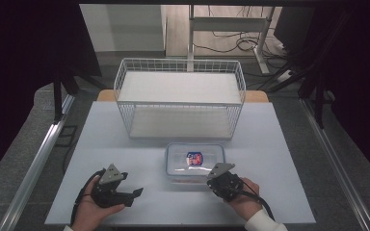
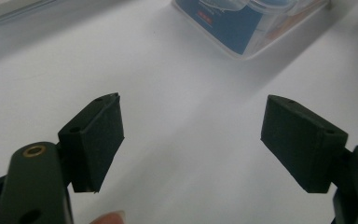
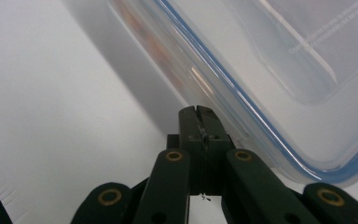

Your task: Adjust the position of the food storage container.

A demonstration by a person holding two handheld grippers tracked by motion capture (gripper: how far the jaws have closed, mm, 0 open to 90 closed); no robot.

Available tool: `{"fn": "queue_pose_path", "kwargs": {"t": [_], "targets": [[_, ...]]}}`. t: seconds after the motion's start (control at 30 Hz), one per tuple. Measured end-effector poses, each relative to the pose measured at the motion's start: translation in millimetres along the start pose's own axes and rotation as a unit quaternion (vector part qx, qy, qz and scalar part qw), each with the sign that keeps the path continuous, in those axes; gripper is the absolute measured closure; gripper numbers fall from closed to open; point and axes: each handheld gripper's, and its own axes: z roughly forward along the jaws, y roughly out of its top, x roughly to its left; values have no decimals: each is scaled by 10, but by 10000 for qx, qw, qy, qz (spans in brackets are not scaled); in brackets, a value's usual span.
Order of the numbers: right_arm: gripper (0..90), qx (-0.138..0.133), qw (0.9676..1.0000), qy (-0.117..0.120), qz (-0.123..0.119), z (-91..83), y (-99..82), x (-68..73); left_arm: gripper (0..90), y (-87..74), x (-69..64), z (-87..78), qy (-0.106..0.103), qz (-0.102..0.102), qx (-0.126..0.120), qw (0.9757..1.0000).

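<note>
A clear plastic box (image 1: 195, 162) with a blue-sealed lid and a colourful packet inside lies flat on the white table (image 1: 120, 144), just in front of the wire basket. My right gripper (image 1: 215, 183) is at the box's front right corner. In the right gripper view its jaws (image 3: 198, 112) are shut with nothing between them, their tips right at the box's (image 3: 284, 70) side under the lid rim; I cannot tell if they touch. My left gripper (image 1: 136, 196) rests left of the box, and its jaws (image 2: 193, 105) stand open over bare table, with the box (image 2: 242, 23) farther ahead.
A white wire basket (image 1: 179, 102) with a pale floor stands at the back middle of the table. Metal rails run along both sides of the table. Free table surface lies left and right of the box.
</note>
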Motion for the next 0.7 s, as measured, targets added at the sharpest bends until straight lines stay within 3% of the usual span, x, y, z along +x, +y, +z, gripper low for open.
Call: {"fn": "queue_pose_path", "kwargs": {"t": [0.37,0.43,0.47,0.5,0.53,0.57,0.6,0.63,0.7], "targets": [[893,-22,10000,29,4,-13,12,14,206,1,3,1,-4,-15,-8,10000],[894,-146,9998,113,58,-74,22,22,206,-2,5,-2,-5,-17,-17,10000],[893,-385,9989,205,144,-188,23,-2,206,-3,9,-1,-3,-23,-15,10000],[893,-385,9989,205,144,-188,23,-2,206,-4,14,3,-3,-28,-12,10000],[893,-631,9974,209,267,-317,14,-47,206,-4,16,5,-3,-51,0,10000],[893,-631,9974,209,267,-317,14,-47,206,-4,17,8,-4,-58,1,10000],[893,-839,9958,78,370,-437,-10,-101,205,-3,14,6,-9,-69,-5,10000],[893,-839,9958,78,370,-437,-10,-101,203,-3,14,6,-9,-69,-5,10000],[808,-1157,9913,-87,616,-568,-67,-201,197,15,9,-15,-91,-208,-67,9997]]}}
